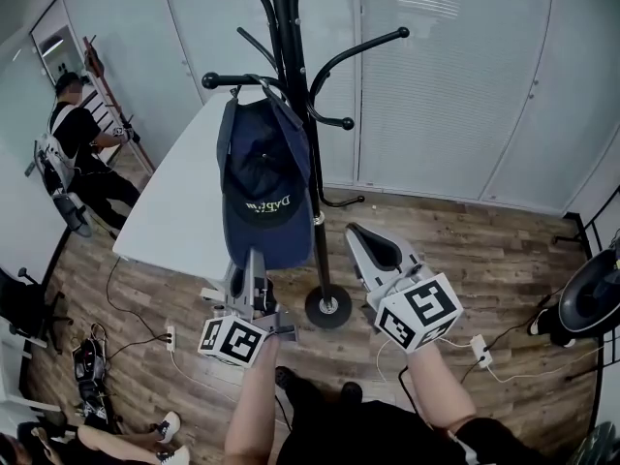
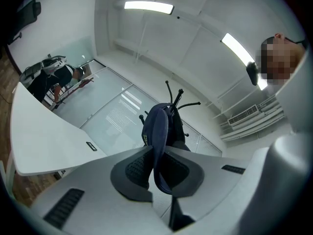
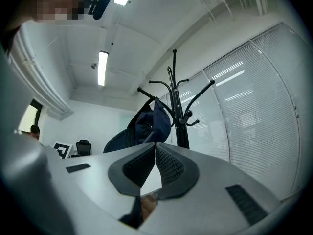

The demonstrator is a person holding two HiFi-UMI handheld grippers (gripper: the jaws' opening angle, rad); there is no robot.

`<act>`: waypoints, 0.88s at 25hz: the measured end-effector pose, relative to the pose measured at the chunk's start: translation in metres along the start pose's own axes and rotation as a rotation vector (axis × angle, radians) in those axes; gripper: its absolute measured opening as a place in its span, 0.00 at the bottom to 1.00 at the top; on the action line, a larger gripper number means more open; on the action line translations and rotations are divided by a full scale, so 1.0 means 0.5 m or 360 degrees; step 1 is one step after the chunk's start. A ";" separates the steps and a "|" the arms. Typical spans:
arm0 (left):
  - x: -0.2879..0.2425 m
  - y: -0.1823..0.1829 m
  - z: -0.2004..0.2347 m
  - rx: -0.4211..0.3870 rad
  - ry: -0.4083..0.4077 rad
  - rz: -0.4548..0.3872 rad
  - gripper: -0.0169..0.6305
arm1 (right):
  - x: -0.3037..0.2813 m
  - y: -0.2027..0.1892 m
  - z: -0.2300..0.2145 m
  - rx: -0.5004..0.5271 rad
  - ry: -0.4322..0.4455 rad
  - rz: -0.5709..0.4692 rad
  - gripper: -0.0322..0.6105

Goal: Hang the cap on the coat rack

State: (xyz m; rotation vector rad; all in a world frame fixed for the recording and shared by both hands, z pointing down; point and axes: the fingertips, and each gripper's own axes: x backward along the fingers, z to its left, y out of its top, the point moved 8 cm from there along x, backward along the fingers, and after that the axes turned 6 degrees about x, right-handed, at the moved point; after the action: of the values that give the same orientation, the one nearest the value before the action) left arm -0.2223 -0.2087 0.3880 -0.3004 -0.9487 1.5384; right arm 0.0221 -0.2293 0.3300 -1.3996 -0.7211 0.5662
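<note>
A navy cap [image 1: 262,177] hangs by its back from a hook arm of the black coat rack [image 1: 291,27], its brim pointing down. My left gripper [image 1: 255,271] reaches up from below and is shut on the lower edge of the brim. In the left gripper view the cap [image 2: 159,131] runs edge-on between the pads, with the left gripper [image 2: 157,173] pressed on it. My right gripper [image 1: 373,250] stands to the right of the rack's pole, apart from the cap. In the right gripper view the right gripper [image 3: 155,155] is shut on nothing, with the cap [image 3: 146,124] and rack [image 3: 178,111] ahead.
The rack's round base [image 1: 329,306] stands on the wood floor beside a white table [image 1: 174,211]. A person [image 1: 77,143] stands at the far left. Glass partitions with blinds close the back. A chair [image 1: 591,298] and a power strip [image 1: 481,349] are at the right.
</note>
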 end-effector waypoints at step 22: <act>-0.004 -0.001 -0.008 -0.0157 -0.0057 0.0093 0.28 | 0.003 -0.002 0.008 -0.0023 0.0002 -0.0001 0.10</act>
State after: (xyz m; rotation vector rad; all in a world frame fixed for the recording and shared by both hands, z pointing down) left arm -0.2190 -0.2091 0.3853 -0.3748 -1.0542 1.5572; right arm 0.0201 -0.2254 0.3314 -1.4130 -0.7258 0.5605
